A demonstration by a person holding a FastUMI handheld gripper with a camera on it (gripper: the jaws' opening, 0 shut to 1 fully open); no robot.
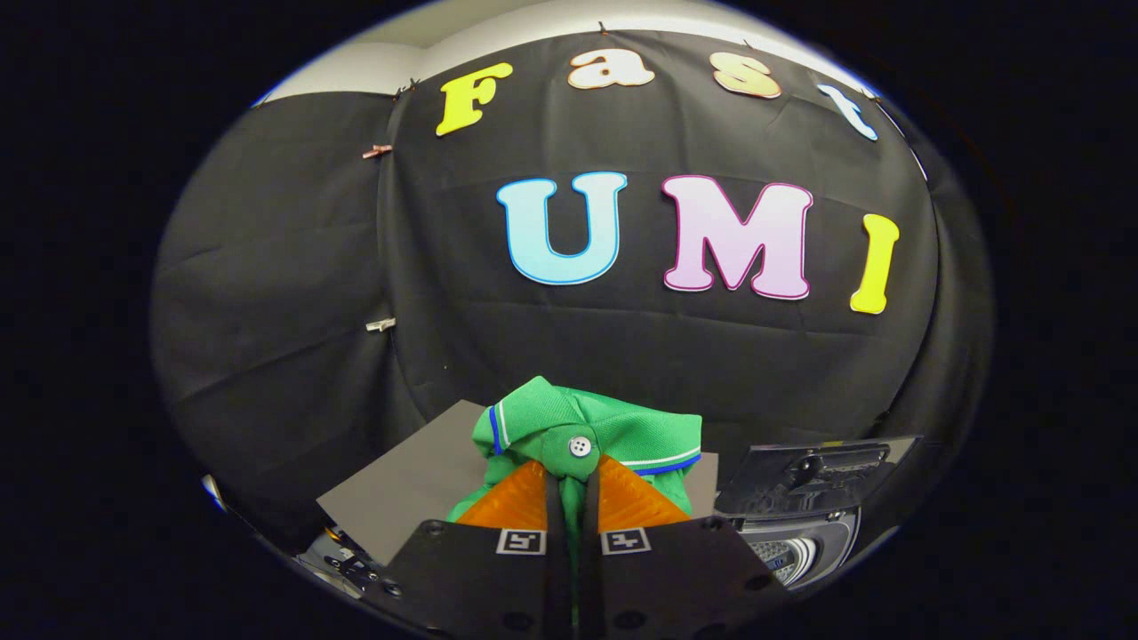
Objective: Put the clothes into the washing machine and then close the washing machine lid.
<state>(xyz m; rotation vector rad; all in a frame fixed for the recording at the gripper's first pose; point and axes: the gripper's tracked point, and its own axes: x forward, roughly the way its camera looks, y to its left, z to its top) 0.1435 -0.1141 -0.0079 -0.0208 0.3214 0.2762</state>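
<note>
The black cloth wall point(267, 267) of the booth fills most of what lies beyond the green shirt, hanging in soft folds, with a strip of pale wall above it and a couple of small clips pinned along a seam to the shirt's left.

Below the cloth, behind and to the left of the shirt, lies a flat grey board point(400, 493) on the desk, its near corner running down toward the gripper.

To the right of the shirt sits the washing machine point(800, 524), small and grey. Its lid point(813, 476) is raised and open, tilted back, and below it a part of the round drum opening shows with a pale rim.

The green shirt point(613, 427) itself is bunched up just ahead of the fingers and held off the desk. It is a knit polo with white and blue striping at the collar edge, and a white button point(580, 446) sits right above the fingertips.

The gripper point(573, 484) is clenched on the shirt: both fingers press a fold of the green cloth between them, with almost no gap left.
</note>
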